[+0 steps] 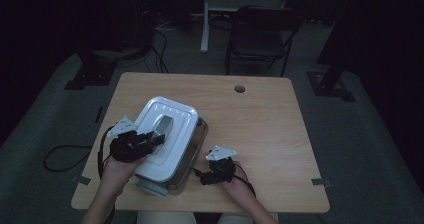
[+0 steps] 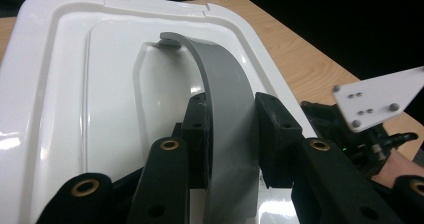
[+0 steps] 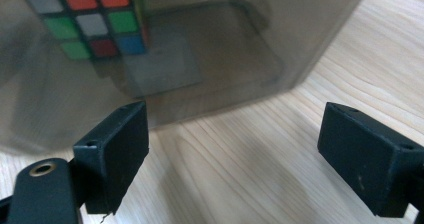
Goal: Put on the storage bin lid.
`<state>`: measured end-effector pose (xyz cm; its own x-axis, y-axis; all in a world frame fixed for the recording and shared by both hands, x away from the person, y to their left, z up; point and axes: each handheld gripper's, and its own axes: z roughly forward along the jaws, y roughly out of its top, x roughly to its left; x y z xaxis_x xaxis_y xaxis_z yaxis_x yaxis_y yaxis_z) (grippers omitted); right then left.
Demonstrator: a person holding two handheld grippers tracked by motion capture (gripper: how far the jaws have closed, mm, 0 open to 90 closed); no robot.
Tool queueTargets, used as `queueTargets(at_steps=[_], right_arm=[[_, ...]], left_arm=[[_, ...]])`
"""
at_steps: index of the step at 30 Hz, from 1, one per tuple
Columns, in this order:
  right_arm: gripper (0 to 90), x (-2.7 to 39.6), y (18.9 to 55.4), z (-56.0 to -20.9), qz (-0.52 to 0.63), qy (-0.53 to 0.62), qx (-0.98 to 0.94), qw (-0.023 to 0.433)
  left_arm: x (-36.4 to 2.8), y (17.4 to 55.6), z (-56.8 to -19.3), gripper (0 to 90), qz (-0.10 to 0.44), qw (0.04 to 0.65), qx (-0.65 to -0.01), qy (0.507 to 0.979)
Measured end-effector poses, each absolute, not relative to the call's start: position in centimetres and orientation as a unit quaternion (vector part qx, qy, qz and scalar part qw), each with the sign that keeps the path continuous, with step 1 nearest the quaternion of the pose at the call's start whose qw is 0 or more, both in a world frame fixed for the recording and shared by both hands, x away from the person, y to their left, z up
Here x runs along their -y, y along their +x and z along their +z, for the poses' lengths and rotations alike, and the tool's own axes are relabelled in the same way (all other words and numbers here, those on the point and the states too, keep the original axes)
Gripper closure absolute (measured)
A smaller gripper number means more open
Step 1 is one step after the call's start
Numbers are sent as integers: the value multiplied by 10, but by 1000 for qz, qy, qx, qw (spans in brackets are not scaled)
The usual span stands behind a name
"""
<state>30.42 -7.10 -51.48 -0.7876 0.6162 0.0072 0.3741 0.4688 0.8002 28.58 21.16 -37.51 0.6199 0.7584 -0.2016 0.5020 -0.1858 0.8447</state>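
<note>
A clear plastic box point(image 1: 194, 151) stands on the wooden table point(image 1: 260, 124) under a white lid point(image 1: 167, 116). The lid point(image 2: 75, 84) has a curved grey handle point(image 2: 225, 79) along its middle. My left gripper point(image 2: 230, 129) is shut on that handle, one pad on each side; from above this gripper point(image 1: 156, 138) reaches over the lid from the left. My right gripper point(image 3: 232, 149) is open and low over the table, its jaws facing the box's smoky wall point(image 3: 235, 44) with nothing between them. A colourful puzzle cube point(image 3: 90, 19) sits inside the box.
The right hand's gripper point(image 1: 200, 175) lies near the table's front edge, just right of the box. A cable hole point(image 1: 239, 88) is at the table's far side. A dark chair point(image 1: 260, 36) stands beyond the table. Bare wood stretches to the right.
</note>
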Motion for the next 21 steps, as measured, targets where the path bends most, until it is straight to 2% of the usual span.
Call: queueTargets(at_steps=[6,21], right_arm=[[127,63,303,-515,421,283,-849,149],[128,107,312,-508,436,329,-821,167]], left_arm=[[-211,284,-376,704,122,482,-411,764],[-196,287,-388,699,98,462,-411,780]])
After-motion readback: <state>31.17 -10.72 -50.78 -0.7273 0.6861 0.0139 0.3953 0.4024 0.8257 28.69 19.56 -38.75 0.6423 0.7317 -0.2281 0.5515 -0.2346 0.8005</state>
